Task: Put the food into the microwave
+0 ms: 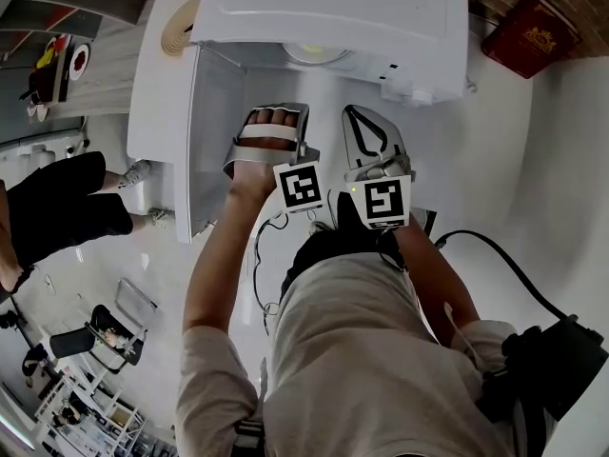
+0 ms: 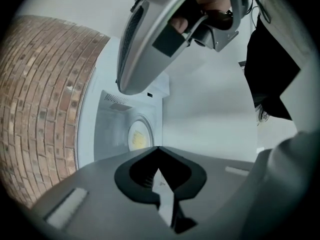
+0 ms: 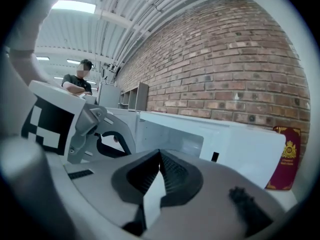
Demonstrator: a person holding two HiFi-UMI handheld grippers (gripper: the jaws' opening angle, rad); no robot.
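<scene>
The white microwave point(image 1: 333, 8) stands with its door point(image 1: 162, 93) swung out to the left. Inside, on the turntable, lies a plate with yellow food point(image 2: 139, 136), and the plate's rim point(image 1: 319, 53) also shows from above. My left gripper point(image 1: 276, 112) hangs in front of the cavity, apart from the plate, its jaws shut with nothing between them point(image 2: 159, 147). Beside it on the right, my right gripper point(image 1: 354, 112) points at the microwave's front. Its jaw tips meet with nothing in them point(image 3: 160, 153). Each gripper shows in the other's view: the right gripper point(image 2: 150, 39) and the left gripper point(image 3: 95, 129).
A dark red box point(image 1: 528, 31) leans against the brick wall point(image 3: 225, 59) right of the microwave. A person in black point(image 1: 57, 208) stands at the left beyond the door. A black cable point(image 1: 504, 265) runs across the white counter point(image 1: 552, 160).
</scene>
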